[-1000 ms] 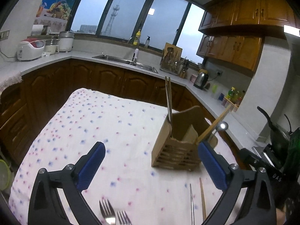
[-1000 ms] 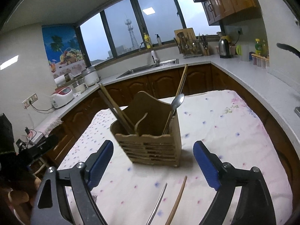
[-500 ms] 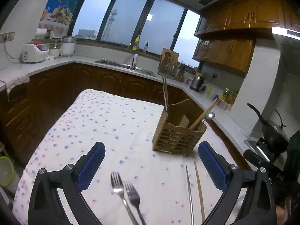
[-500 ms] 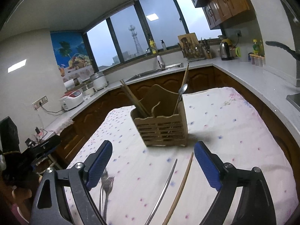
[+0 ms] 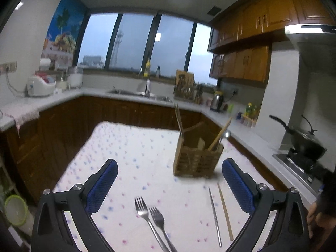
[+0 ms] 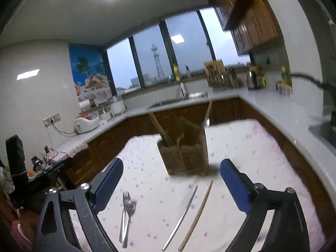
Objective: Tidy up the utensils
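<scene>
While both grippers are drawing back from the slatted wooden utensil caddy (image 5: pixel 197 157), two steel forks (image 5: pixel 151 216), a metal chopstick (image 5: pixel 214 212) and a wooden one (image 5: pixel 225 208) are coming into view on the dotted tablecloth (image 5: pixel 130 159); left gripper (image 5: pixel 174 182) and right gripper (image 6: pixel 171 180) are gaping empty, so pickups remain.

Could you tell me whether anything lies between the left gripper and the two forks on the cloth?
Nothing visible does. The left gripper is open, and the two forks lie side by side on the bare tablecloth between its fingers. The metal chopstick, wooden chopstick and wooden caddy sit off to the right.
</scene>
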Demonstrator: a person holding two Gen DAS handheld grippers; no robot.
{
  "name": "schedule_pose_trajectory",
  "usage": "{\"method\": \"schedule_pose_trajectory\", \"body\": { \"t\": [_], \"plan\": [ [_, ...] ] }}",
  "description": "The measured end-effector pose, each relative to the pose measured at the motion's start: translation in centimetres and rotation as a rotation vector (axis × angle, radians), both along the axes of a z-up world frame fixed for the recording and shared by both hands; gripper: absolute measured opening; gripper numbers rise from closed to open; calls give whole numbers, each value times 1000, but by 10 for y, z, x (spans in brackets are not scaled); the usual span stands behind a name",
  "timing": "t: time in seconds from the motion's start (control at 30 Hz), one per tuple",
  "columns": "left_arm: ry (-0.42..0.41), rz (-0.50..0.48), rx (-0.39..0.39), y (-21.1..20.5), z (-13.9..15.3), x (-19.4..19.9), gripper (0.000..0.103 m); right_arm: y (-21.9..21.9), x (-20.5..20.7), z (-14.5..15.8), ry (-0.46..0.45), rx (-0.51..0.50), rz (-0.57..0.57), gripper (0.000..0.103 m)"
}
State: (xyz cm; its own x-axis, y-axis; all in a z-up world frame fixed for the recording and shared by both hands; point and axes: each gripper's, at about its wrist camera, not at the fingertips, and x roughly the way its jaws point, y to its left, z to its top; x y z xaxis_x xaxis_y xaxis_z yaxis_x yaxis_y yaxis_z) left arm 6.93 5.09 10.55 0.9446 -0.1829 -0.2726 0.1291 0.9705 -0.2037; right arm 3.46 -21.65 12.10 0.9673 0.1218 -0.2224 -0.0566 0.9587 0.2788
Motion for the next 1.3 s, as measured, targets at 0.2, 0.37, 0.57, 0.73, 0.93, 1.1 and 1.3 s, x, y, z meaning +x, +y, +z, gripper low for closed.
{"method": "schedule_pose_trajectory", "body": {
  "t": [0.2, 0.37, 0.57, 0.73, 0.93, 1.1, 1.3],
  "plan": [
    [-16, 26, 82, -10, -5, -18, 102, 13, -21, 7, -112, -72, -40, 103],
    [-7, 43, 117, -27, -37, -26, 102, 26, -17, -36, -52, -91, -30, 103],
    [47, 26, 73, -34, -63, -25, 102, 30, -20, -87, -4, -67, -65, 103],
    [45, 64, 93, -32, -74, -29, 102, 23, -25, -110, 8, -55, -111, 103],
    [61, 75, 108, -35, -89, -29, 102, 16, -29, -118, 4, -54, -149, 103],
    [40, 92, 133, -39, -97, -34, 102, 16, -32, -122, -11, -67, -165, 103],
    [11, 104, 138, -40, -106, -40, 102, 17, -28, -132, 17, -78, -175, 103]
  ]
}}
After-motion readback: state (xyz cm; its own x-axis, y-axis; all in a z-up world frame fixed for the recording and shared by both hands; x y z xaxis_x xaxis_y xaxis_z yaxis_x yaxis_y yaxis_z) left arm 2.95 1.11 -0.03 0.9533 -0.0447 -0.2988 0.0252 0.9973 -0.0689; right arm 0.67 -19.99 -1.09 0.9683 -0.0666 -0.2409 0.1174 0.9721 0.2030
